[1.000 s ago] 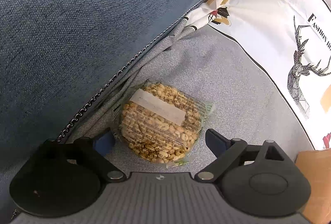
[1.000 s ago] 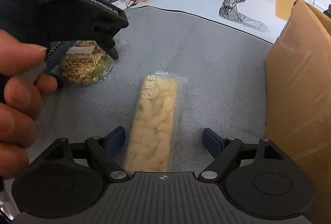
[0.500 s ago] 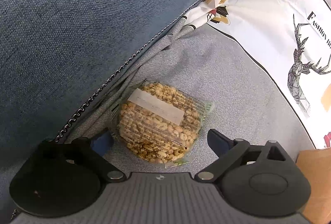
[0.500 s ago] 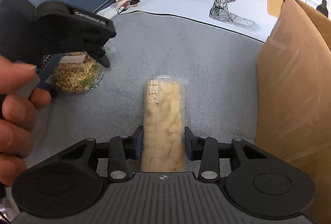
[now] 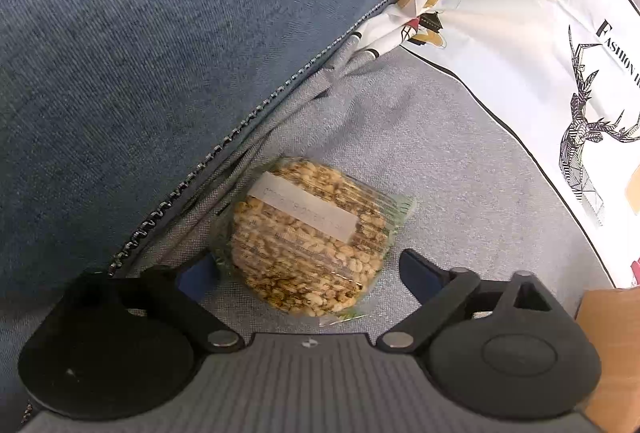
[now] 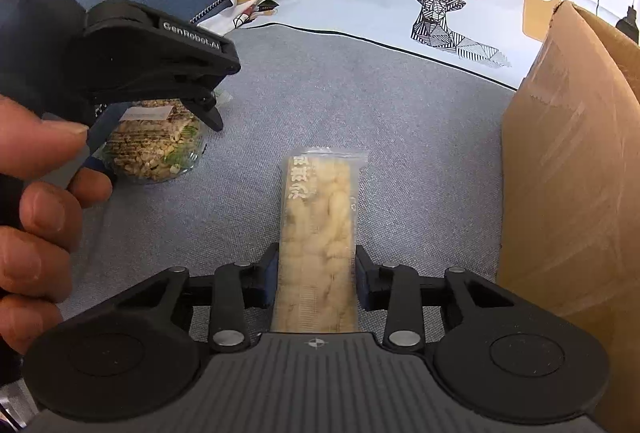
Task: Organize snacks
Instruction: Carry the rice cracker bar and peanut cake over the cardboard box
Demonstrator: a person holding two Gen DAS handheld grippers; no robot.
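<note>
A round puffed-grain cake in clear wrap (image 5: 308, 237) lies on the grey cloth beside a blue cushion. My left gripper (image 5: 308, 271) is open, one finger on each side of the cake. The cake also shows in the right wrist view (image 6: 154, 141), under the left gripper (image 6: 160, 57). My right gripper (image 6: 316, 279) is shut on a long pale snack bar in clear wrap (image 6: 320, 229), holding its near end while the far end points away over the cloth.
A brown cardboard box (image 6: 572, 169) stands close at the right of the bar. A blue cushion (image 5: 160, 33) with a zipper rises to the left. A white cloth with a deer print (image 6: 452, 13) lies at the back.
My right gripper has closed on the snack bar and lifted its near end. My left gripper has stayed open around the round cake, edging slightly nearer.
</note>
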